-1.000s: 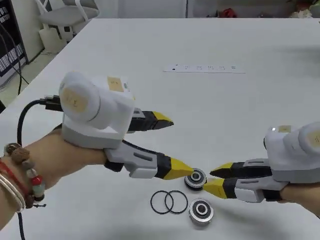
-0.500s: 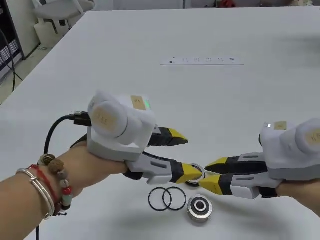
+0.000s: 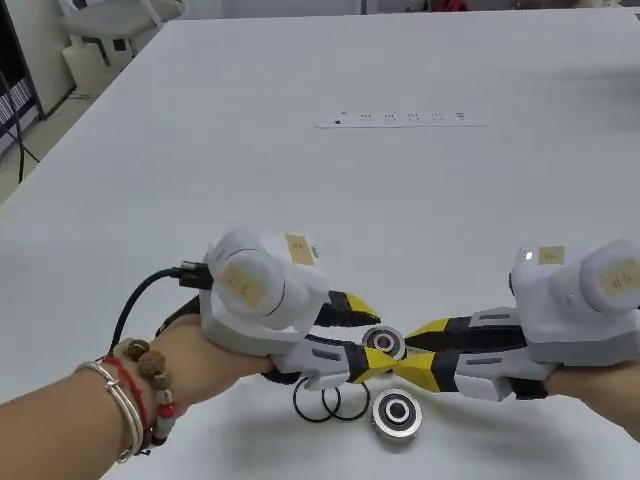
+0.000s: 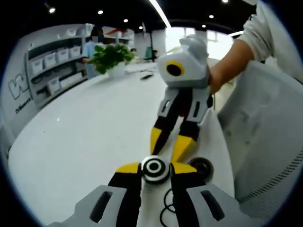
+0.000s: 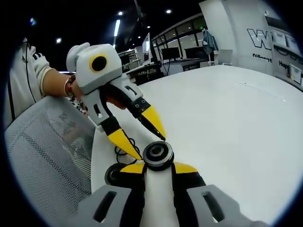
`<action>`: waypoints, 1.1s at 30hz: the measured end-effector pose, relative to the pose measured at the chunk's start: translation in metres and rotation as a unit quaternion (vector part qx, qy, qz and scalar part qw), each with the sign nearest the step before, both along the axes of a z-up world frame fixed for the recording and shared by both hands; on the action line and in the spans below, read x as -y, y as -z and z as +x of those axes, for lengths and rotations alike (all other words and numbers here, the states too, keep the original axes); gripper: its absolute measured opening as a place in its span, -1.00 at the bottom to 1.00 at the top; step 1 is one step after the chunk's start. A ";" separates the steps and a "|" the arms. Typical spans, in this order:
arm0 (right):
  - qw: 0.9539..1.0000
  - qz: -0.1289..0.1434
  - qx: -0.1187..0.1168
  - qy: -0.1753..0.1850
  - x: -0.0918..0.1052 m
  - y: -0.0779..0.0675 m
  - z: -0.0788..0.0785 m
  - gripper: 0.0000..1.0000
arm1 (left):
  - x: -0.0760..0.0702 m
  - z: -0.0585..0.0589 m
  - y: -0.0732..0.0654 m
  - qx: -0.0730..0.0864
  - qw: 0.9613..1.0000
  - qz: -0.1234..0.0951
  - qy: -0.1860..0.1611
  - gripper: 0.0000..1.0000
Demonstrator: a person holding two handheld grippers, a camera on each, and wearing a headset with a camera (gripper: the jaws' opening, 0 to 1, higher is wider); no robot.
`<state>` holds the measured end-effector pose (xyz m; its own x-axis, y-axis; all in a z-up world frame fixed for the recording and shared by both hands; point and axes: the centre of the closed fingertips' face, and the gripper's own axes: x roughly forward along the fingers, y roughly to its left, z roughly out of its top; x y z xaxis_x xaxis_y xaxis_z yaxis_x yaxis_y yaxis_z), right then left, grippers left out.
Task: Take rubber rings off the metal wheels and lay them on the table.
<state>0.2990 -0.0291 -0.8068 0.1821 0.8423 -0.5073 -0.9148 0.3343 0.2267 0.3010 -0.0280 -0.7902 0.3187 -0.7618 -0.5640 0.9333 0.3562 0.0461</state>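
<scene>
Head view has a wheel (image 3: 382, 341) lifted off the table (image 3: 300, 180), likely so both tools can reach its rim. The left tongs (image 4: 155, 169) pinch it, narrow, between their tips. The right tongs (image 5: 158, 166) meet it from the opposite side, nearly closed; whether they truly grip cannot be told. Two loose rings (image 3: 322, 402) and another wheel (image 3: 397, 411) lie just below.

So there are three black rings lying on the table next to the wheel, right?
No, two black rings, not three, lie on the table next to the wheel. The head view shows both, overlapping a little.
</scene>
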 end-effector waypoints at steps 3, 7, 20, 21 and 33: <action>1.000 -0.004 0.002 -0.001 0.001 0.001 0.001 -0.71 | -0.001 0.001 0.001 0.005 1.000 0.004 -0.001 -0.60; 1.000 -0.004 0.003 0.000 0.002 0.001 0.001 -0.77 | 0.001 0.003 0.002 0.000 1.000 -0.002 -0.007 -0.63; 1.000 -0.019 0.009 0.009 0.004 0.003 0.005 -1.00 | -0.004 0.002 0.003 -0.021 0.999 -0.021 -0.027 -0.71; 0.999 -0.024 -0.003 0.022 0.006 0.004 0.007 -1.00 | -0.004 0.001 0.003 -0.021 0.999 -0.022 -0.026 -0.71; 0.987 0.029 -0.120 0.099 0.008 -0.005 0.007 -1.00 | -0.003 0.003 0.003 0.002 1.000 -0.019 -0.017 -0.72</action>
